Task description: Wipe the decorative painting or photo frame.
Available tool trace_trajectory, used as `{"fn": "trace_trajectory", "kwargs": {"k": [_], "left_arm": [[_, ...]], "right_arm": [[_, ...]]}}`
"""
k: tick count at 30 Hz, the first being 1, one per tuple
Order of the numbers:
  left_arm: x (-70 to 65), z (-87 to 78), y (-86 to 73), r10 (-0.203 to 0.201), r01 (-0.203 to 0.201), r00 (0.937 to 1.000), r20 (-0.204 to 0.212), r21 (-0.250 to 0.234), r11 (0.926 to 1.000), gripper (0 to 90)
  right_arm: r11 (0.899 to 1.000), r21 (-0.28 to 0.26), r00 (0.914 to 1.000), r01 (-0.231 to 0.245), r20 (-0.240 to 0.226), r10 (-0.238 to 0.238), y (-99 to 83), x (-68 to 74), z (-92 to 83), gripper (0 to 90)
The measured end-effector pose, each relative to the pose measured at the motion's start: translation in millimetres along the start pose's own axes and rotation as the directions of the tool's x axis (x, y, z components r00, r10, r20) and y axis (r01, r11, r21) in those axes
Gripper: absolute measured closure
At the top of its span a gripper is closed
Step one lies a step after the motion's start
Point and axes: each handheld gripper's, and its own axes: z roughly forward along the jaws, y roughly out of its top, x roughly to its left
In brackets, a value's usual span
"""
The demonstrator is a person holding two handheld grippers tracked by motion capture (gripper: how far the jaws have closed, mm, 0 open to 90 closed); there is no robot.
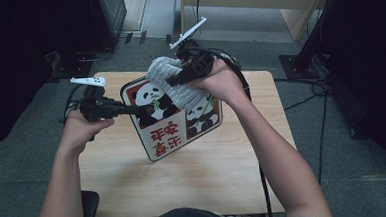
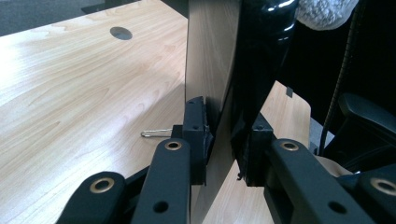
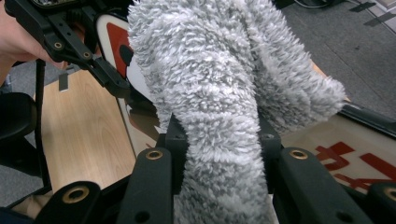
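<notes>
While the left gripper (image 1: 131, 110) is clamped on the left edge of a panda-print board (image 1: 174, 114) held tilted above the tabletop (image 1: 224, 162), the right gripper (image 1: 172, 82) is clenched on a fluffy grey cloth (image 1: 172, 79) resting against the board's upper face. Because the board hangs from that single edge pinch, a firm push with the cloth could pivot or slip it out of the jaws. The cloth, bunched between the right jaws, could also snag on the rim and pull free.

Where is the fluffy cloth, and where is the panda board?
cloth (image 3: 210, 93), right gripper view, on its fluffy grey middle.
panda board (image 1: 165, 140), high view, on the red writing near its lower edge.
</notes>
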Motion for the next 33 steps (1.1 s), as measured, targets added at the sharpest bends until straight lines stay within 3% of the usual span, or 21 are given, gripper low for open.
{"fn": "trace_trajectory", "kwargs": {"k": [10,33], "left_arm": [[-0.7,0.3,-0.6,0.01,-0.01,0.9999,-0.004,-0.001,0.9999,76.6],[-1.0,0.0,-1.3,0.011,-0.011,0.9999,-0.007,-0.002,0.9999,76.6]], "right_arm": [[0.999,-0.027,0.9994,-0.019,-0.028,0.018,-13.8,-1.5,10.0,68.1],[0.998,-0.038,0.9988,-0.043,-0.023,0.042,-48.0,6.5,33.2,68.0]]}}
